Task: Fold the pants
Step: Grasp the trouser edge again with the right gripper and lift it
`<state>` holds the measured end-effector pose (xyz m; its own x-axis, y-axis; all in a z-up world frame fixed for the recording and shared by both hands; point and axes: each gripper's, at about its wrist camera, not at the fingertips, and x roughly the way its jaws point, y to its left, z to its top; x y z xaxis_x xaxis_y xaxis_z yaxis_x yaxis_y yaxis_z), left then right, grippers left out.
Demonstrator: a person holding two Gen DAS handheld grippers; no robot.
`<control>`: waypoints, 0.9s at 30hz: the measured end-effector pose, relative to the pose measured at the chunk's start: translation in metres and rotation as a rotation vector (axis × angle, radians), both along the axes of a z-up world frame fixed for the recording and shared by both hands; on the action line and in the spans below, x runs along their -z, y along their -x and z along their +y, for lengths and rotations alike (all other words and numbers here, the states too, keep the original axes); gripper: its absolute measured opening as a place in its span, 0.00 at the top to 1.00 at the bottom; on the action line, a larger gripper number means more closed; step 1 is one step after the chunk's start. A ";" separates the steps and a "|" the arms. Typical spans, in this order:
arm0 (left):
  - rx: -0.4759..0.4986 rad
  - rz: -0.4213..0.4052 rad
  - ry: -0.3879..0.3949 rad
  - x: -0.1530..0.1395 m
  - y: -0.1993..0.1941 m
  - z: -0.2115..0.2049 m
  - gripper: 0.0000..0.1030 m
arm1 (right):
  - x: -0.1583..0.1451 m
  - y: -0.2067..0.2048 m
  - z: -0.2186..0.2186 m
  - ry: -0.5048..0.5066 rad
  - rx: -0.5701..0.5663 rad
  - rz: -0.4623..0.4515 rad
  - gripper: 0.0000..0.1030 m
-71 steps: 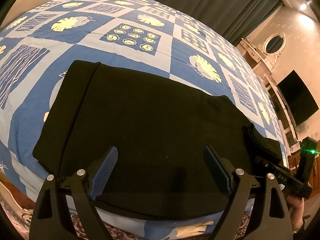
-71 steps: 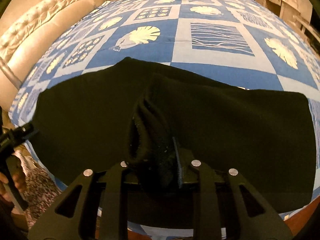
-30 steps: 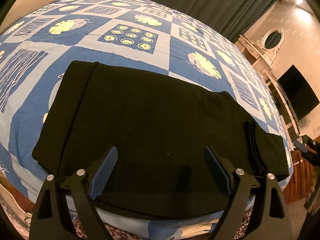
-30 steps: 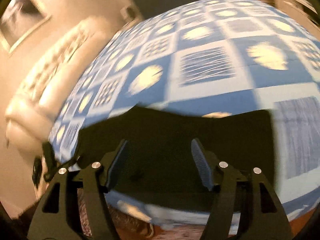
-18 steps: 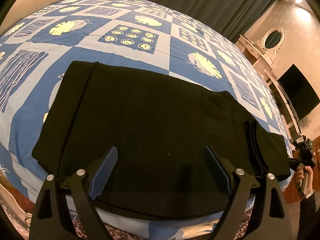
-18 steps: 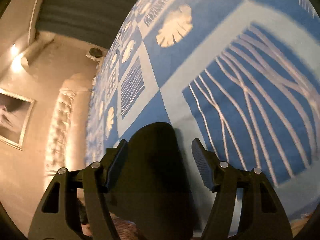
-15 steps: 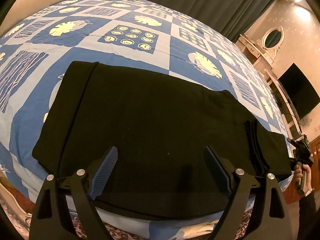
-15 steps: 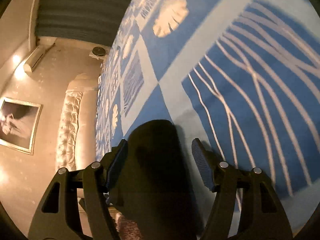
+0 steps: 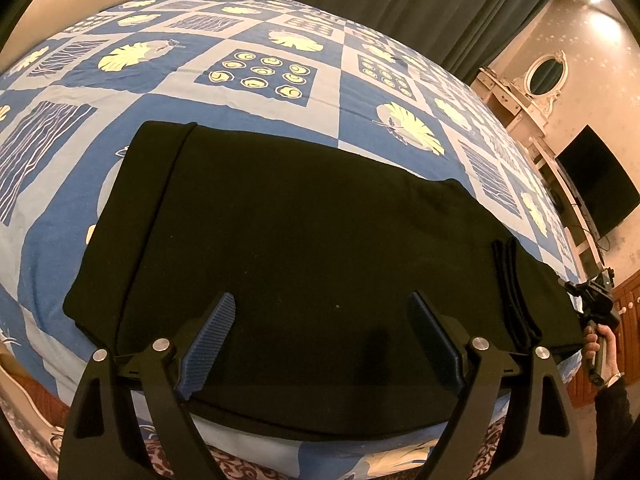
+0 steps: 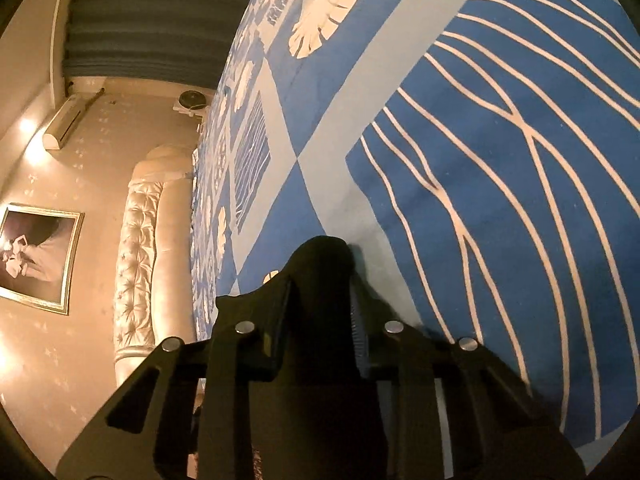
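Observation:
The black pants (image 9: 312,232) lie flat across the near part of the bed, folded lengthwise, with stacked layers at the right end (image 9: 516,292). My left gripper (image 9: 320,320) is open and empty, hovering over the pants' near edge. In the right wrist view my right gripper (image 10: 320,292) is shut on the right end of the pants (image 10: 324,256), rolled on its side at the bed's edge. It also shows in the left wrist view (image 9: 596,292), held by a hand at the pants' right end.
The bed has a blue and white patchwork cover (image 9: 256,76). A padded headboard (image 10: 140,256) and a framed picture (image 10: 36,256) show at the left. A dresser with an oval mirror (image 9: 546,74) and a dark TV (image 9: 596,188) stand at the right. Dark curtains (image 9: 400,4) hang behind.
My right gripper let go of the pants' middle, swung to their right end, rolled sideways, and has now closed on that end. My left gripper stayed open and still.

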<state>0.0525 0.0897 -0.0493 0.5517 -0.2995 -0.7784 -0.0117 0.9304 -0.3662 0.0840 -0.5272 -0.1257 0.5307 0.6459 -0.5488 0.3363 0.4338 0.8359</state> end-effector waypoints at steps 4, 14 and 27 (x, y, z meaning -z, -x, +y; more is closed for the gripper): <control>0.004 -0.001 -0.007 0.001 0.000 -0.001 0.16 | 0.001 0.007 -0.003 -0.027 0.016 -0.006 0.69; 0.003 -0.001 -0.005 0.002 0.000 -0.001 0.16 | -0.007 0.063 -0.011 -0.147 -0.060 -0.015 0.41; -0.002 0.002 0.012 0.002 0.000 0.001 0.16 | 0.007 0.097 -0.005 -0.094 -0.177 0.022 0.76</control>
<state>0.0528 0.0907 -0.0513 0.5505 -0.3075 -0.7761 -0.0145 0.9260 -0.3772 -0.0134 -0.5319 -0.1325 0.3931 0.7767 -0.4921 0.2804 0.4085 0.8686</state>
